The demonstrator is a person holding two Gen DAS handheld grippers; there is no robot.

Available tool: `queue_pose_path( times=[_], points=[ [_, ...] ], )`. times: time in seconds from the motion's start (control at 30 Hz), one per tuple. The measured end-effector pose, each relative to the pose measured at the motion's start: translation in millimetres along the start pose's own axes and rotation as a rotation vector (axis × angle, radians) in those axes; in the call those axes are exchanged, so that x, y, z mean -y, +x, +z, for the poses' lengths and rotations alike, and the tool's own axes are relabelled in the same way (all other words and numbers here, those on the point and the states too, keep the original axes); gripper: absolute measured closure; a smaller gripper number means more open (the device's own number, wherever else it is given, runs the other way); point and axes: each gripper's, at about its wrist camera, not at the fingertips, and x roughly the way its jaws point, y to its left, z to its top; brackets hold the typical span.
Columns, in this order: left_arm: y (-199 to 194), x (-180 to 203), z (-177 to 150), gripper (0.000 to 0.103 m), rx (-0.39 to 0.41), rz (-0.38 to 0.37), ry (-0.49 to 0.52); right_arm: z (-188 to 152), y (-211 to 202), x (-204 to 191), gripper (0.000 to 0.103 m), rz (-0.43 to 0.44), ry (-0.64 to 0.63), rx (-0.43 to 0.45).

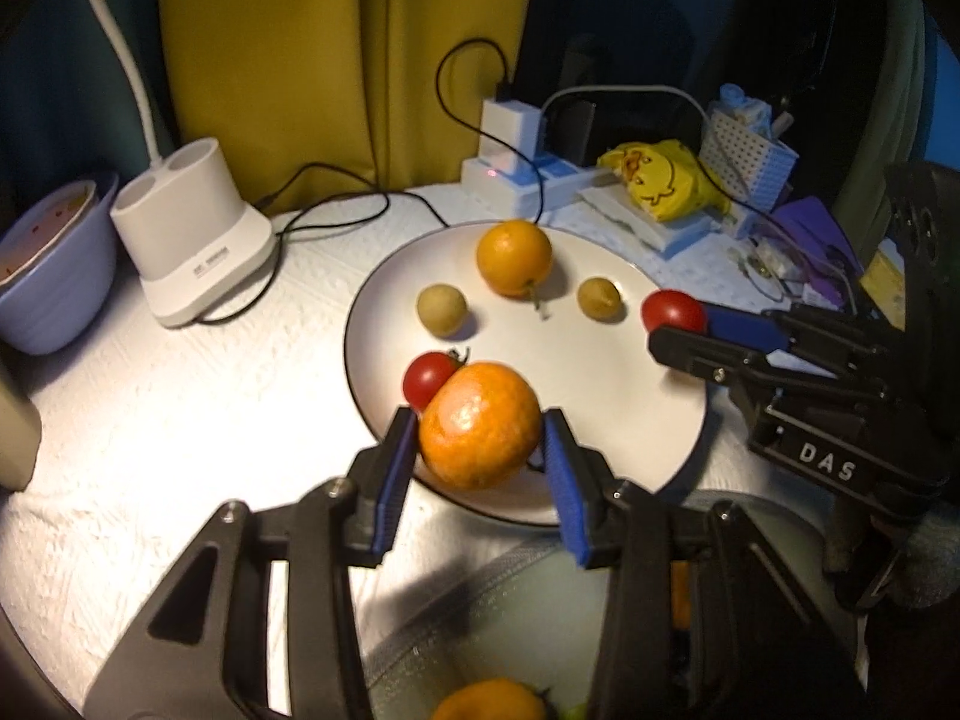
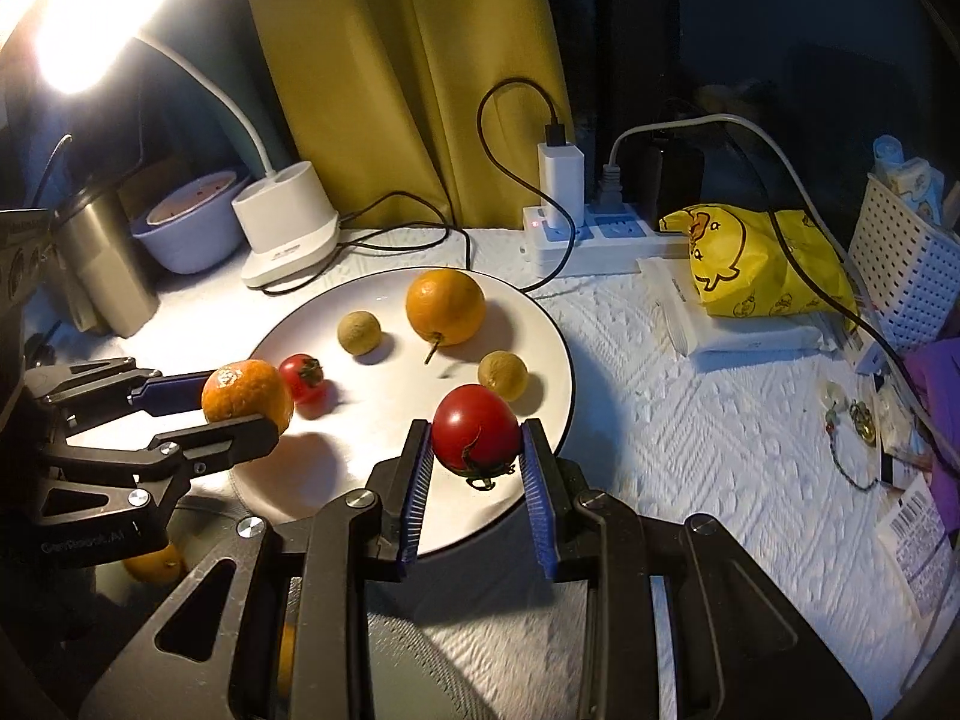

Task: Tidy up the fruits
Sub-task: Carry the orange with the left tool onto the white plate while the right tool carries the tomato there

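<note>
Mandarin [image 1: 480, 426] in left gripper [image 1: 480, 450]

left gripper [image 1: 480, 450]: black angular frame, triangular cut-outs, silver screws, blue ribbed finger pads [image 1: 393, 480] | right gripper [image 2: 477, 450]: same black frame, silver screws, blue ribbed pads [image 2: 537, 492]; white "DAS" lettering on its body at right of the left wrist view

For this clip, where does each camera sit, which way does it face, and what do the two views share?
Left wrist: on the left gripper, looking down its fingers at the tangerine it holds over the plate; the right gripper enters from the right.
Right wrist: on the right gripper, looking down at its tomato; the left gripper enters from the left.
Shared: plate, both held fruits, lamp base, power strip.
</note>
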Motion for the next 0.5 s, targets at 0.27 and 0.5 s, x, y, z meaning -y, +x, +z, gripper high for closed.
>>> queue_pose_path(
  times=[0.27,0.5],
  points=[
    [6.0,0.7,2.1,0.059,-0.011,-0.017,0.001,1.2,12.0,0.8,0.072,-0.032,-0.022,-0.007],
    [-0.5,-0.2,2.1,0.059,0.003,-0.014,-0.009,1.8,12.2,-0.3,0.072,-0.053,-0.027,-0.006]
  ],
)
